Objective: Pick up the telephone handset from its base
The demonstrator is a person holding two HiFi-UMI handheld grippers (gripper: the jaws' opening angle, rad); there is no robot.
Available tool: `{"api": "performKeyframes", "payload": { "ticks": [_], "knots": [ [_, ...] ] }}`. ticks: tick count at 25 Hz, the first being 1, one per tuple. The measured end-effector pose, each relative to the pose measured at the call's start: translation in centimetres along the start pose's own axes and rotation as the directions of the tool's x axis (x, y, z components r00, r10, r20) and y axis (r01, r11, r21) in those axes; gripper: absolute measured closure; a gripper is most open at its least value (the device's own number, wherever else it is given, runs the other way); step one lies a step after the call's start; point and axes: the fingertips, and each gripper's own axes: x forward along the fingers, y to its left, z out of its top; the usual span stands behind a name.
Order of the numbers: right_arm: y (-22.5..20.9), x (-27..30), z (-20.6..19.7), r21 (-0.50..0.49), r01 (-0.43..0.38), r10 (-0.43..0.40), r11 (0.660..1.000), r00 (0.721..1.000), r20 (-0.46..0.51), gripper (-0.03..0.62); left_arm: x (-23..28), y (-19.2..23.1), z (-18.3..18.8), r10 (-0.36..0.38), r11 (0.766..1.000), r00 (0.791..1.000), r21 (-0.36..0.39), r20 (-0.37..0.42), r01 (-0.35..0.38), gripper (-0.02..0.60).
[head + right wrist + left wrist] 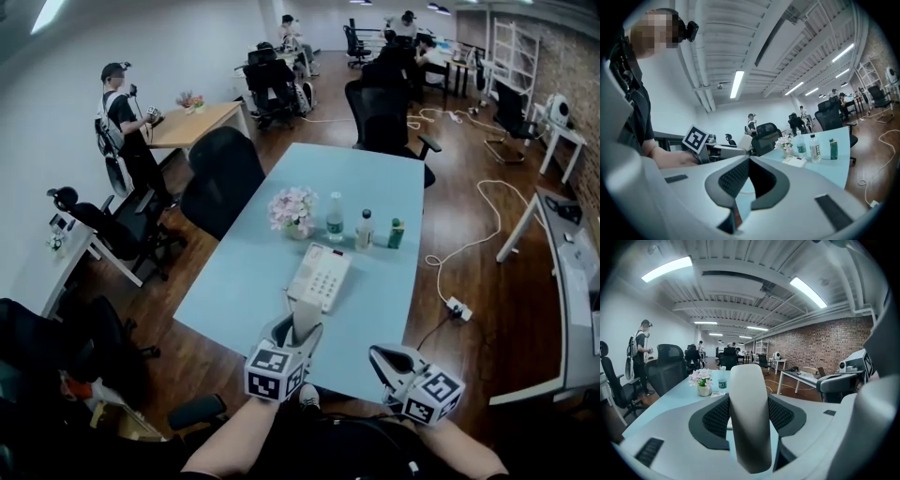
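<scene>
My left gripper is shut on the white telephone handset, which stands up between its jaws, lifted off the base. The phone base, white with a keypad, lies on the pale blue table just beyond it. In the left gripper view the handset fills the gap between the black pads. My right gripper hovers at the table's near edge, to the right of the left one, its jaws shut with nothing in them.
Behind the base stand a pot of pink flowers, two clear bottles and a small green bottle. Black office chairs flank the table. A person stands at the left. A power strip lies on the floor.
</scene>
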Motion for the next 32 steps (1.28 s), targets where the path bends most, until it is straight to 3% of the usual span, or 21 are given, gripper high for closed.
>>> {"api": "performKeyframes", "payload": {
  "ticks": [11, 18, 32],
  "knots": [
    [1.6, -4.5, -2.6, 0.02, -0.052, 0.052, 0.998, 0.998, -0.019, 0.582, -5.5, -4.7, -1.4, 0.074, 0.997, 0.996, -0.035, 0.05, -0.072, 0.345],
    [2.6, -5.3, -3.6, 0.028, -0.08, 0.08, 0.996, 0.997, -0.022, 0.58, -8.2, -4.6, -2.3, 0.138, 0.99, 0.988, -0.043, 0.061, -0.136, 0.345],
    [3.8, -4.6, -4.0, 0.032, -0.095, 0.096, 0.995, 0.995, -0.021, 0.58, -9.2, -4.1, -3.1, 0.156, 0.987, 0.986, -0.048, 0.059, -0.153, 0.345]
  ]
}}
